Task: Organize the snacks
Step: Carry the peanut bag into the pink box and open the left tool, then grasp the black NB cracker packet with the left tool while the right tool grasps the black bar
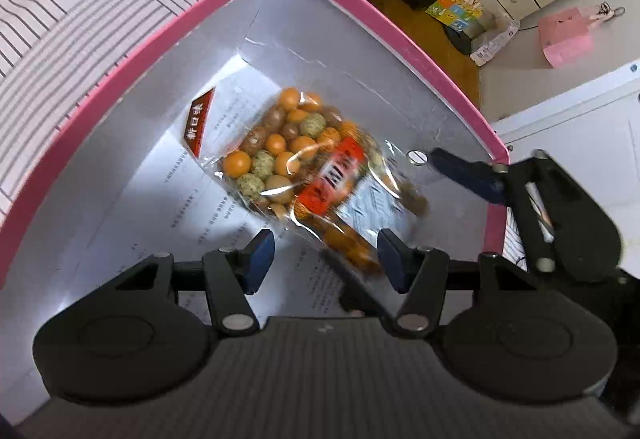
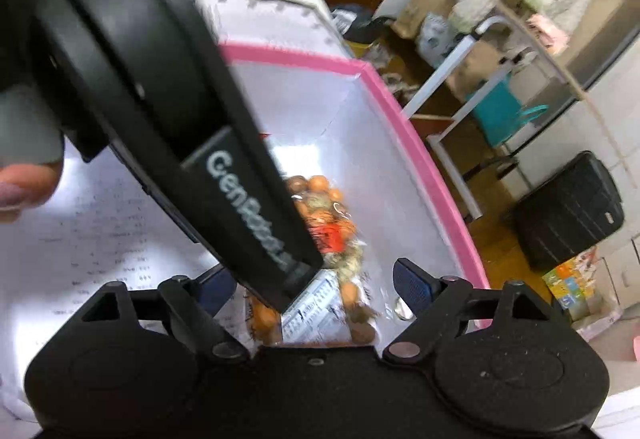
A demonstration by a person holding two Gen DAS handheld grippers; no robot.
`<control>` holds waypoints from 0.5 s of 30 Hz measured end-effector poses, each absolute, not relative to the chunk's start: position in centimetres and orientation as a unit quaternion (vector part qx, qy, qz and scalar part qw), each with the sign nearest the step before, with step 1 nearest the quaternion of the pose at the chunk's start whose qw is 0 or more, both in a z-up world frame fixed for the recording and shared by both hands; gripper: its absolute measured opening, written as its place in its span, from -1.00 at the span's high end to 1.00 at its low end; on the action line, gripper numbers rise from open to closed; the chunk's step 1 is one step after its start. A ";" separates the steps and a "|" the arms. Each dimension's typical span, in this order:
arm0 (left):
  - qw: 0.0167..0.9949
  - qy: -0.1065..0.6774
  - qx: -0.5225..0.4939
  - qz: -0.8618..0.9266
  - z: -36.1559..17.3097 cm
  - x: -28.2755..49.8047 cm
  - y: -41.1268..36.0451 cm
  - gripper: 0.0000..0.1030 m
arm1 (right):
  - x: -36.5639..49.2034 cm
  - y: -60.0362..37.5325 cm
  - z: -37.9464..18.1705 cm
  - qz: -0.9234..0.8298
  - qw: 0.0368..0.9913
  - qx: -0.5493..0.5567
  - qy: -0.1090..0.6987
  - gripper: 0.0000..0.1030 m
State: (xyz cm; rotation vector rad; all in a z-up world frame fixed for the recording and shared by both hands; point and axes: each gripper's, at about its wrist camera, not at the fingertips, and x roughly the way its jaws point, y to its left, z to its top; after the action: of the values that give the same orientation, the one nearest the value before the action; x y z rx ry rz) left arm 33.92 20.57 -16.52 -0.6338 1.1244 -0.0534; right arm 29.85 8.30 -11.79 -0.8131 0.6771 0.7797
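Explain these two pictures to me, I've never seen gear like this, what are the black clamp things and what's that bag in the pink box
The black clamps are handheld two-finger grippers; a person holds one in each hand, and no robot arm is involved. Each gripper carries a wide-angle camera looking forward along its fingers, so one picture comes from the left gripper and the other from the right gripper.

Both look down into a pink-rimmed box with white inner walls and printed paper on its floor. Inside lies a clear snack bag of round orange, brown and speckled green coated nuts with a red label. It looks blurred, so it may be moving.

Both grippers are open and neither grips anything. In the right view, the big black shape across the picture is the left gripper's body. Striped fabric lies beside the box.
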 end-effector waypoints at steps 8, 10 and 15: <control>0.827 0.508 -0.237 -0.040 -11.7 30.5 19.5 -0.08 | 26.0 3.1 -6.8 0.332 0.839 -0.270 0.337 -0.69; 0.838 0.506 -0.200 -0.042 -9.9 28.9 18.3 -0.08 | 24.4 0.8 -5.2 0.324 0.851 -0.236 0.340 -0.69; 0.853 0.507 -0.114 -0.050 -6.2 25.0 14.9 -0.09 | 21.2 -4.4 -2.5 0.307 0.868 -0.170 0.351 -0.62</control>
State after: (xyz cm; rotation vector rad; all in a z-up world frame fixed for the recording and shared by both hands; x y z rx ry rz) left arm 24.99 14.86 -6.16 -0.2406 1.0680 -0.1044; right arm 21.18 -4.41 -2.46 -0.3561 0.7355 0.6423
